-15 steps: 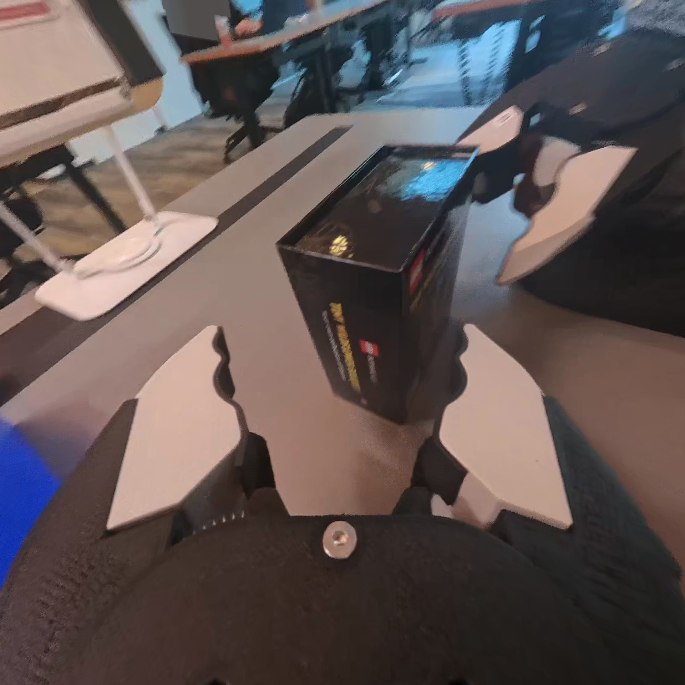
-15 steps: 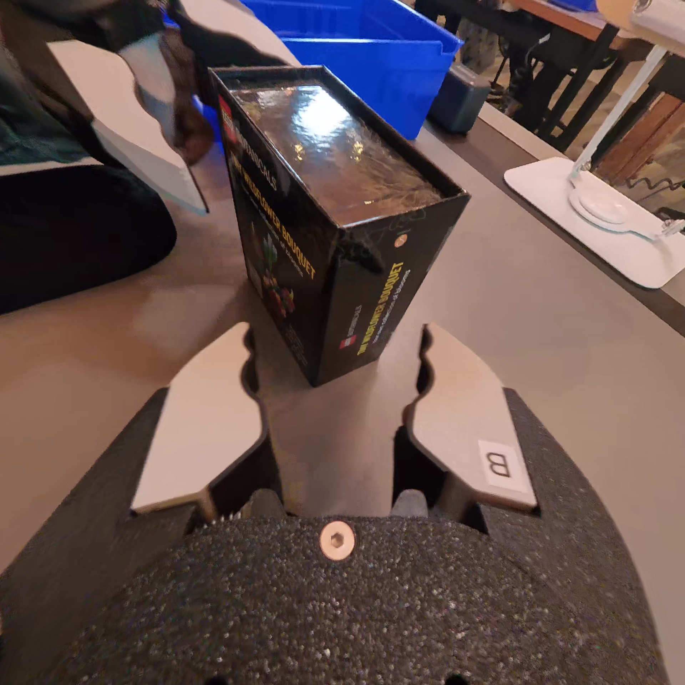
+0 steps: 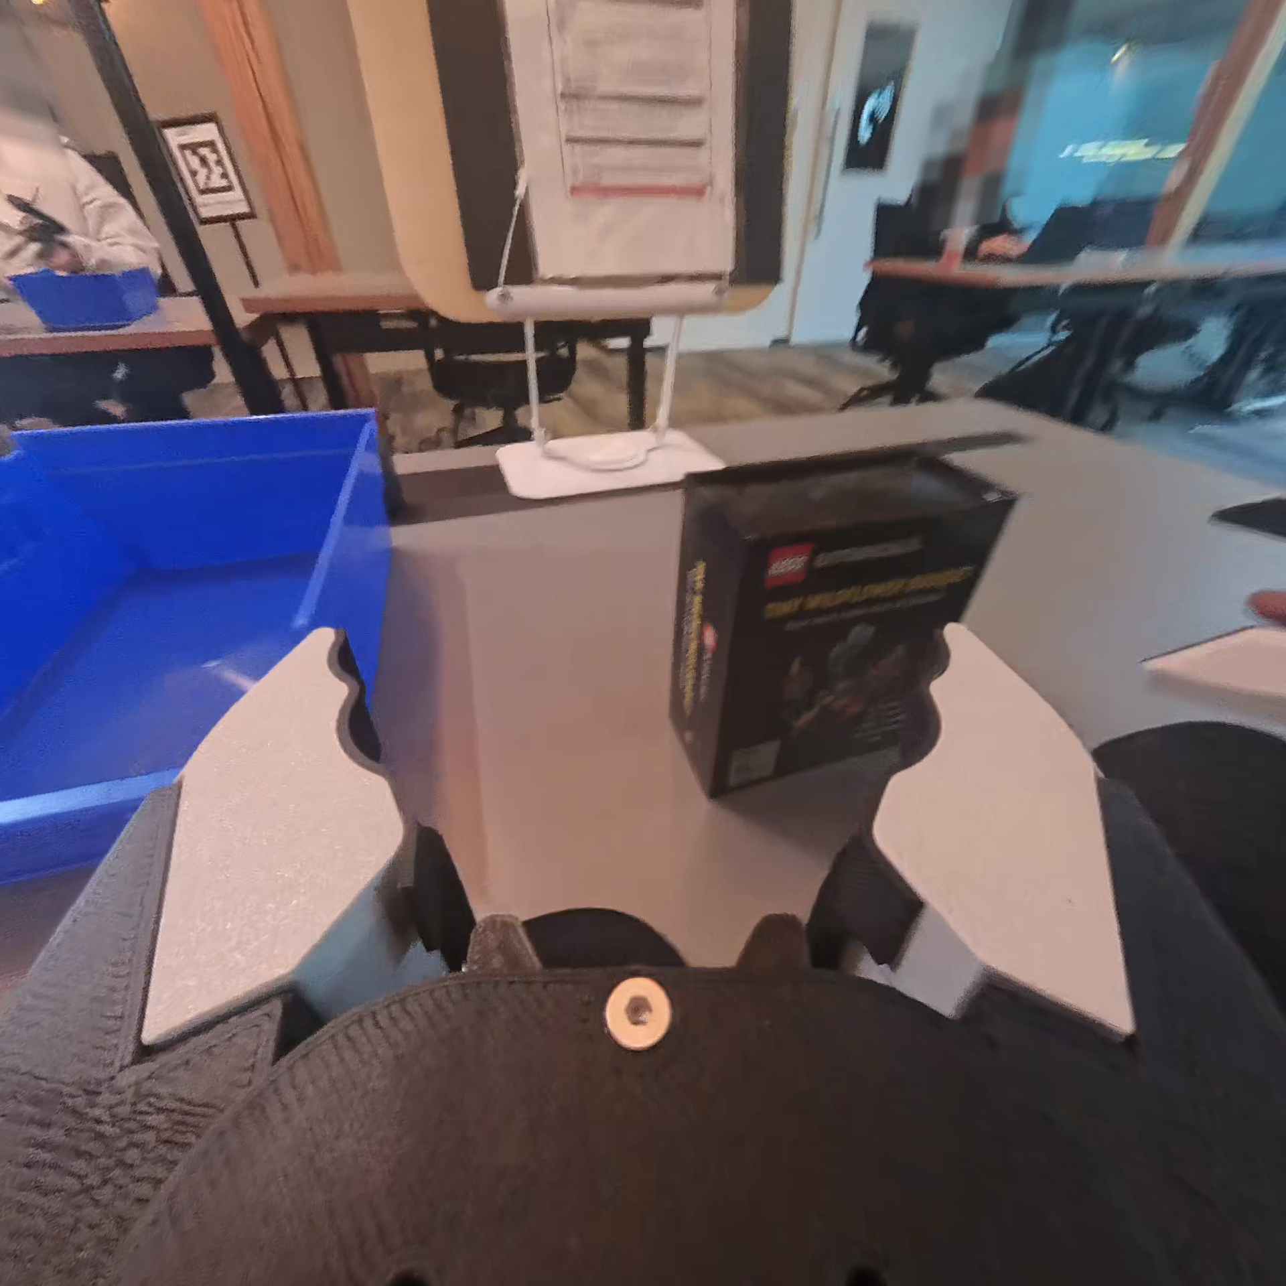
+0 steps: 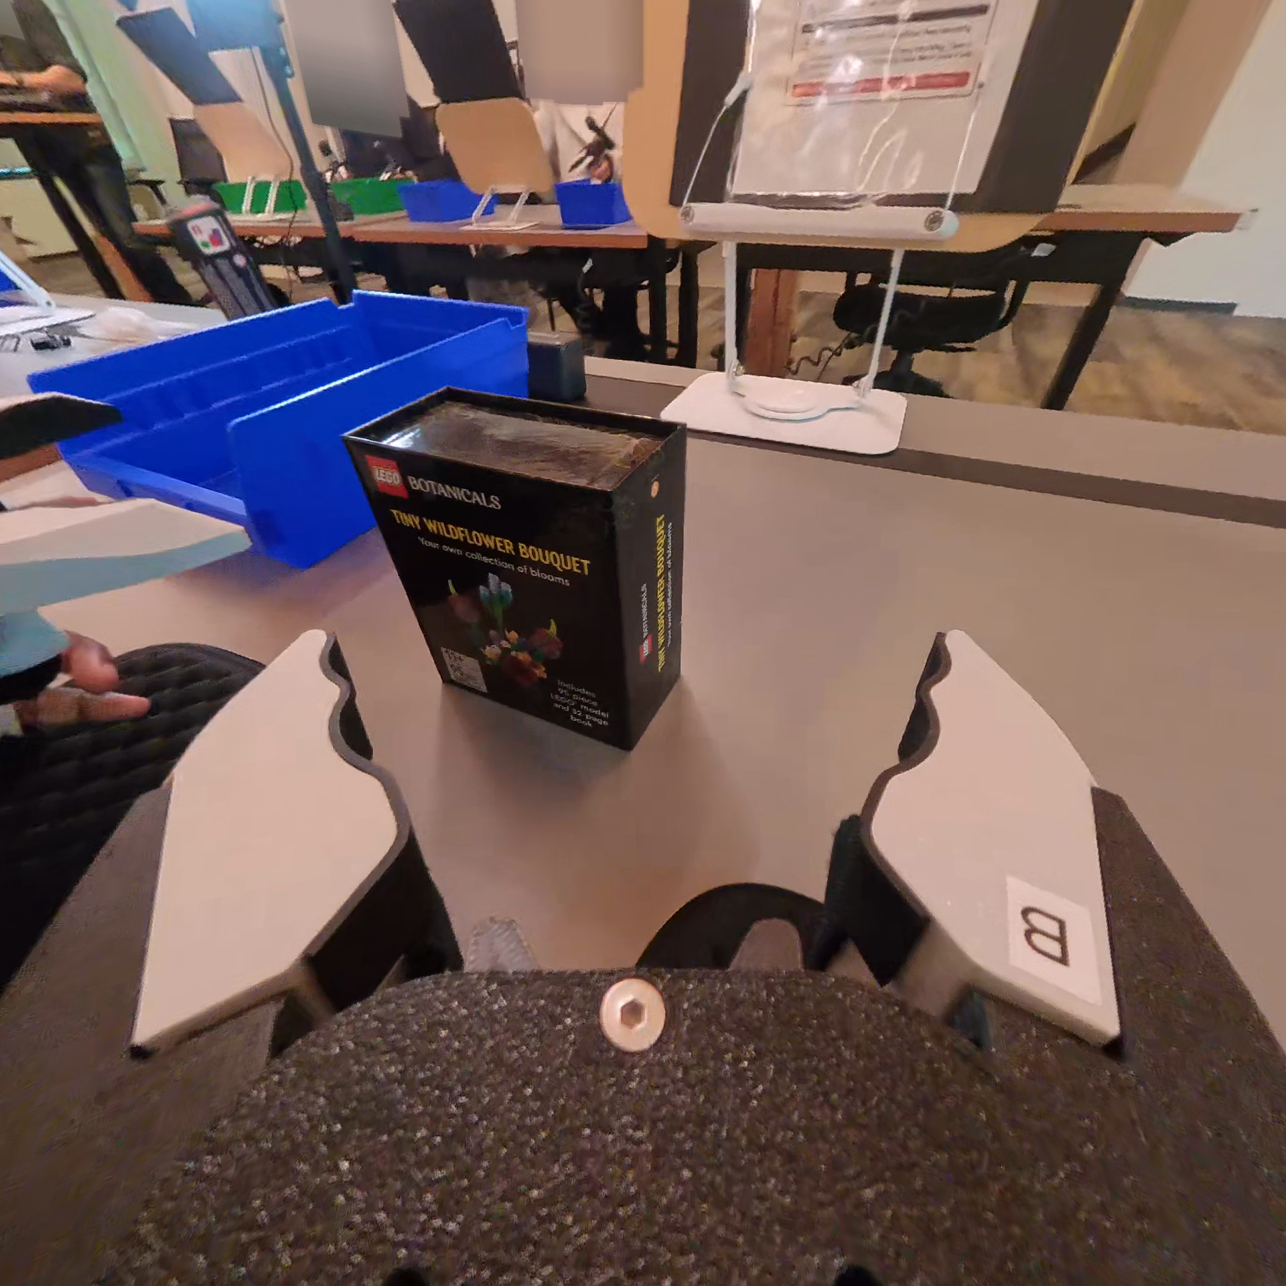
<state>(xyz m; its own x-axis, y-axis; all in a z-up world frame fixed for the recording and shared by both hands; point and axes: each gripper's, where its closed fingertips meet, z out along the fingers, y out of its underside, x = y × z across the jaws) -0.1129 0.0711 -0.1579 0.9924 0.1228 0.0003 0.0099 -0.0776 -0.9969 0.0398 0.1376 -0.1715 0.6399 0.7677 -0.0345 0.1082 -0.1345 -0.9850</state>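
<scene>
Black cardboard box (image 3: 828, 626), printed, upright on the grey table (image 3: 557, 696): in the left wrist view it stands ahead and right of centre, beside the right fingertip of the left gripper (image 3: 640, 689), whose fingers are spread wide on nothing, blue bin (image 3: 174, 591) at left. In the right wrist view the box (image 4: 536, 577) stands free ahead of the right gripper (image 4: 637, 689), fingers likewise wide apart and bare, white stand (image 4: 786, 410) behind; judged, both claws idle off the box.

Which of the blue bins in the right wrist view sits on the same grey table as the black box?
The large blue bin left of the black box; the two smaller ones sit on a far wooden table.
</scene>
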